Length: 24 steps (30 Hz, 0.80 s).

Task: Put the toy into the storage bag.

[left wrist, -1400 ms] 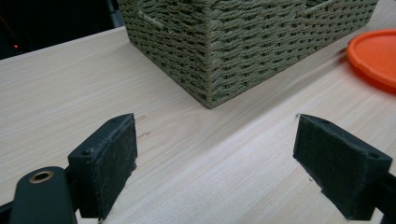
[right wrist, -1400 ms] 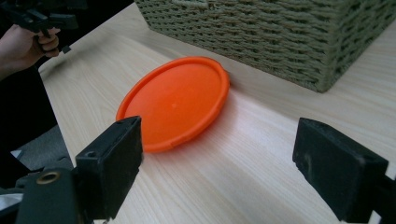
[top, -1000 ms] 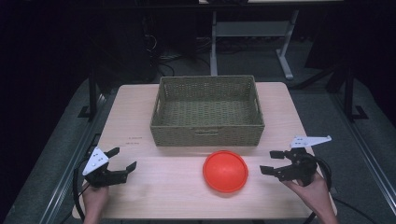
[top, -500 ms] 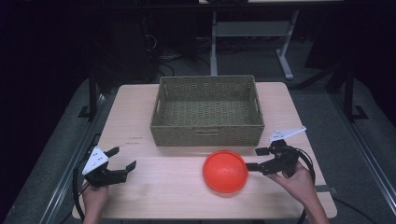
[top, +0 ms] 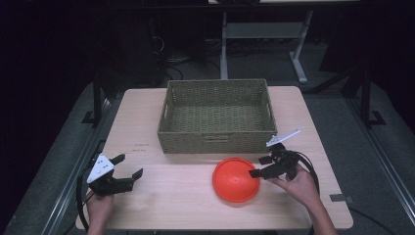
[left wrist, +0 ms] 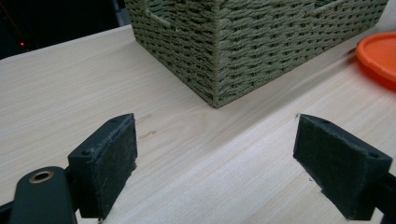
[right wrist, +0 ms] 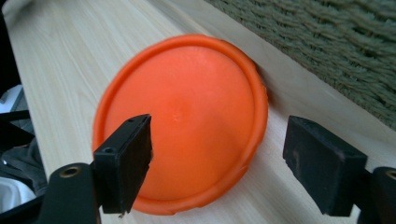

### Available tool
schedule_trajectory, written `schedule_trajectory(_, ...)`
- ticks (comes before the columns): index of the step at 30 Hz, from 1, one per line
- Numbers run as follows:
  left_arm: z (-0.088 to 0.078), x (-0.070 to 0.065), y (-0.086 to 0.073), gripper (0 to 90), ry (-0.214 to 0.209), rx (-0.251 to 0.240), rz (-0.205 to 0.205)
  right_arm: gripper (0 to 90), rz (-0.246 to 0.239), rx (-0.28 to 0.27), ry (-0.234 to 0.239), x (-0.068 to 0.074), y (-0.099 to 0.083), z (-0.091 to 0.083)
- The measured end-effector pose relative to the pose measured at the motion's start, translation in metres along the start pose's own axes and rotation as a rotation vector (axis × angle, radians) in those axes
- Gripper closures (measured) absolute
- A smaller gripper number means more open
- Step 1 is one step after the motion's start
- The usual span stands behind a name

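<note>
An orange disc (top: 236, 179) lies flat on the wooden table (top: 142, 122), just in front of a woven basket (top: 218, 117). My right gripper (top: 259, 167) is at the disc's right rim. In the right gripper view the gripper (right wrist: 219, 154) is open, and its jaws have just been closing a little. One jaw is over the disc (right wrist: 187, 116) and the other is past its rim, with neither pad pressing on it. Near the table's front left, my left gripper (top: 129, 165) is open with nothing in it. In its own view the gripper (left wrist: 215, 158) faces the basket's corner (left wrist: 243, 46).
The basket (right wrist: 327, 46) is close behind the disc, and its front wall leaves only a narrow gap. Bare tabletop lies between the two grippers. The disc's edge (left wrist: 380, 51) is at the far right of the left gripper view. Dark floor and metal stands surround the table.
The right gripper has moved left and slightly down, from the table's right side to the disc's right rim. The left gripper has kept still.
</note>
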<state>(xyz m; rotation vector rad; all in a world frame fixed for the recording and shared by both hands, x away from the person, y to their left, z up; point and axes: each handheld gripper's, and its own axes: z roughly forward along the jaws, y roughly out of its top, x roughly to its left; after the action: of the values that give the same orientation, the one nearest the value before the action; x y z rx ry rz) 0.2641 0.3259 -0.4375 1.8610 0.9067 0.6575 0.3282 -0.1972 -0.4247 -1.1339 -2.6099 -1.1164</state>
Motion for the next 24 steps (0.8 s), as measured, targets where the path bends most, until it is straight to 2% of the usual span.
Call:
schedule_trajectory(9, 0.001, 0.0, 0.0, 13.0, 0.002, -0.001, 0.002, 33.5, 0.016, 0.051, -0.002, -0.013, -0.003, 0.014)
schedule_trajectory(12, 0.001, -0.001, 0.001, 13.0, 0.002, 0.002, 0.005, 36.6, 0.022, 0.071, -0.003, -0.014, -0.003, 0.017)
schedule_trajectory(17, 0.002, -0.001, 0.001, 13.0, 0.002, 0.008, 0.01, 41.9, 0.037, 0.098, 0.02, -0.017, -0.004, 0.021)
schedule_trajectory(24, 0.003, -0.003, 0.001, 13.0, 0.002, 0.009, 0.015, 46.4, 0.038, 0.115, 0.028, -0.019, -0.005, 0.025)
